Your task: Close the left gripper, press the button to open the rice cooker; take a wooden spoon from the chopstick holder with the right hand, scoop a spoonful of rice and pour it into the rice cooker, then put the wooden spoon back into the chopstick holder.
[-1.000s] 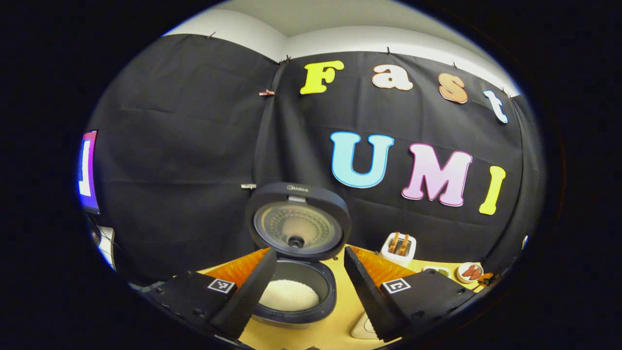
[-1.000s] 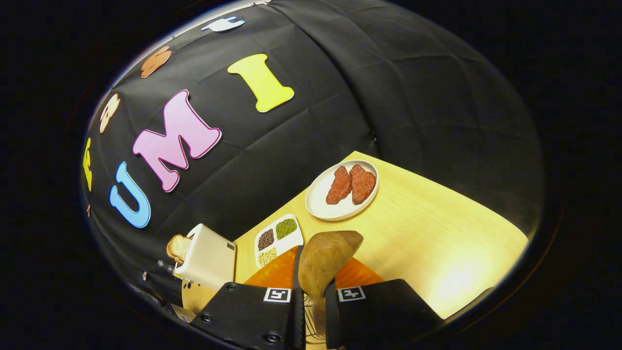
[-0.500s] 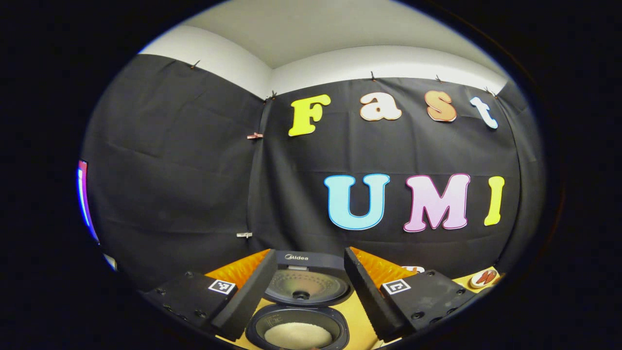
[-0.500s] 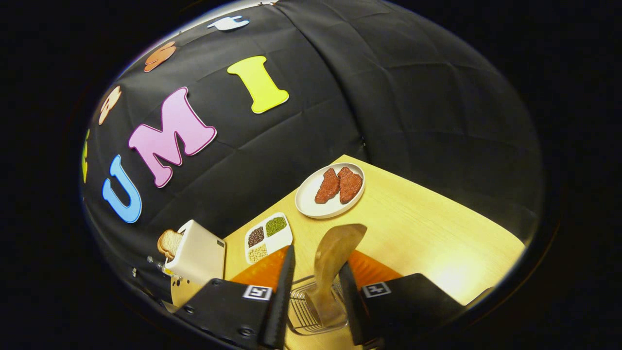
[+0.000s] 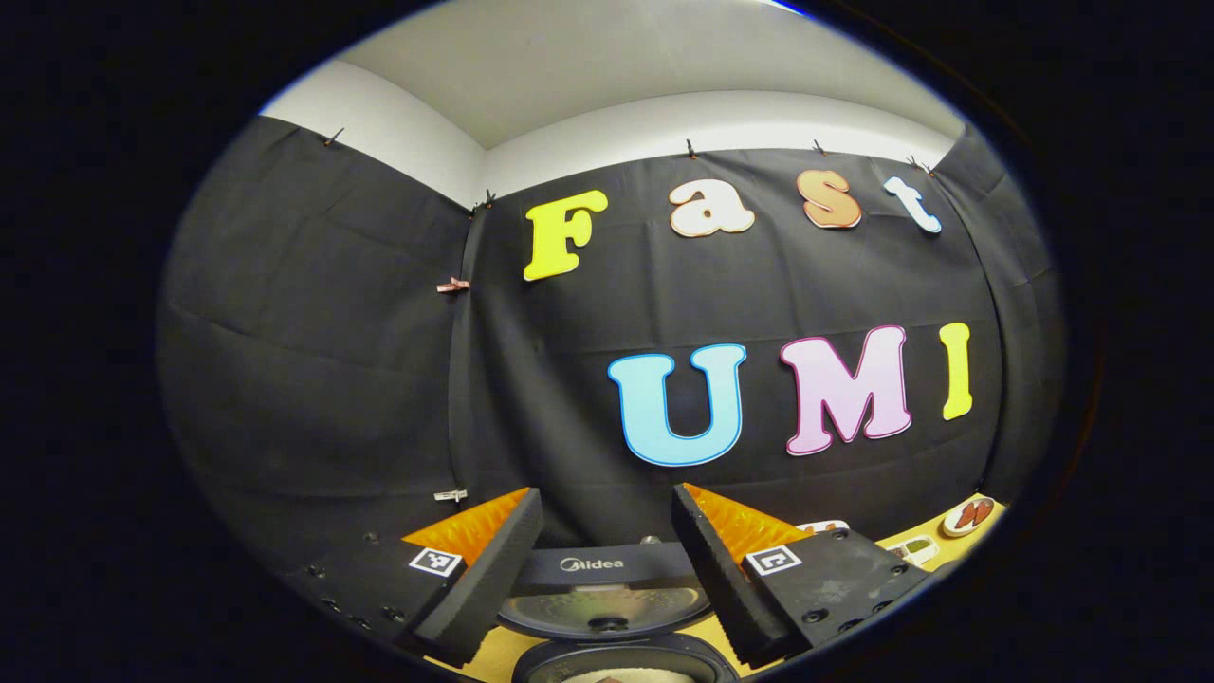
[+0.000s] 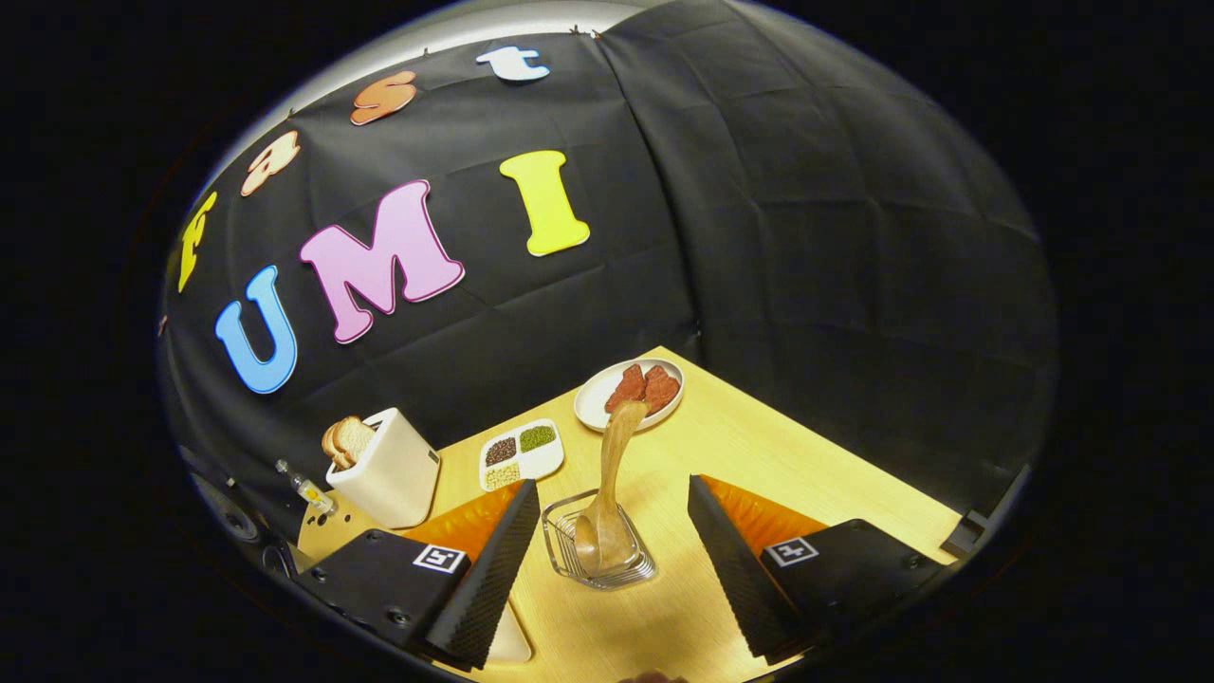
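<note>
Each hand-held gripper (image 6: 607, 569) has black screwed housings bearing square black-and-white markers, with ribbed, wedge-shaped fingers (image 5: 484, 579).

1. In the right gripper view, the wooden spoon (image 6: 616, 479) stands in the chopstick holder (image 6: 596, 550) on the surface (image 6: 806, 465).
2. Behind the holder lies a divided tray (image 6: 523, 453); a toaster (image 6: 387, 467) sits to its left and a plate (image 6: 630, 395) to its right.
3. In the left gripper view, the rice cooker (image 5: 607, 607) sits ahead with its lid up.

Rice cooker (image 5: 607, 593) pot cut off at the left gripper view's bottom edge.
</note>
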`<move>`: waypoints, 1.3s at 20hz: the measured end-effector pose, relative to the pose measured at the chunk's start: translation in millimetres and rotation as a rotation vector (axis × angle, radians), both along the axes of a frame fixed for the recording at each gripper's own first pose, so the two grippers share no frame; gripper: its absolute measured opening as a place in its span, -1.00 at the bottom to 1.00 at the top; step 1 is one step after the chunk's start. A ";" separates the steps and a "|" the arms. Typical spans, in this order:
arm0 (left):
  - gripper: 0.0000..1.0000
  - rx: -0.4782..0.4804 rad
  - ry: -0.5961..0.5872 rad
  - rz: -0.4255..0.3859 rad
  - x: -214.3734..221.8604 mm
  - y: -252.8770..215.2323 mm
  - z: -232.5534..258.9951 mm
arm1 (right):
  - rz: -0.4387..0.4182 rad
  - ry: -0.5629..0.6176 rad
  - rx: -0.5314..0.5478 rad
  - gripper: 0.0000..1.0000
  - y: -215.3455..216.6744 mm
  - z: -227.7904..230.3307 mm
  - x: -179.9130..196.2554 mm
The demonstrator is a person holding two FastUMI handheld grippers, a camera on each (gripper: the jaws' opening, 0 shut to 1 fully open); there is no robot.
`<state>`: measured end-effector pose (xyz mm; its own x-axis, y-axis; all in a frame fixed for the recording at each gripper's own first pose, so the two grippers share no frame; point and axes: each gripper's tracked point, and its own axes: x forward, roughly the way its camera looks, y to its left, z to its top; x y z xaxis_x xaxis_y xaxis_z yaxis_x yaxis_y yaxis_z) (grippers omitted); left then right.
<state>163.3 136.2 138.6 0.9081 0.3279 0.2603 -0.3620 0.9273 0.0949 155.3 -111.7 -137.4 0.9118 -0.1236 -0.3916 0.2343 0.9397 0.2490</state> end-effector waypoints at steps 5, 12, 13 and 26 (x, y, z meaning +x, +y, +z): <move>0.87 -0.015 0.060 -0.019 38.9 22.2 -17.2 | 0.038 -0.075 -0.021 0.97 27.5 39.1 -30.4; 0.94 -0.053 0.126 -0.026 46.2 19.2 -35.5 | 0.131 -0.084 -0.131 0.97 57.6 48.3 -66.4; 0.95 -0.062 0.136 -0.027 43.1 16.7 -37.0 | 0.149 -0.079 -0.129 0.97 64.4 45.4 -66.1; 0.93 -0.288 0.480 -0.012 -57.6 -32.4 -147.8 | 0.391 0.030 -0.068 0.97 131.2 0.0 -58.3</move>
<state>105.7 103.8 -9.2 0.9070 0.3131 -0.2816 -0.3295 0.9441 -0.0115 97.0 19.5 -137.4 0.8834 0.2040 -0.4219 -0.1384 0.9737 0.1811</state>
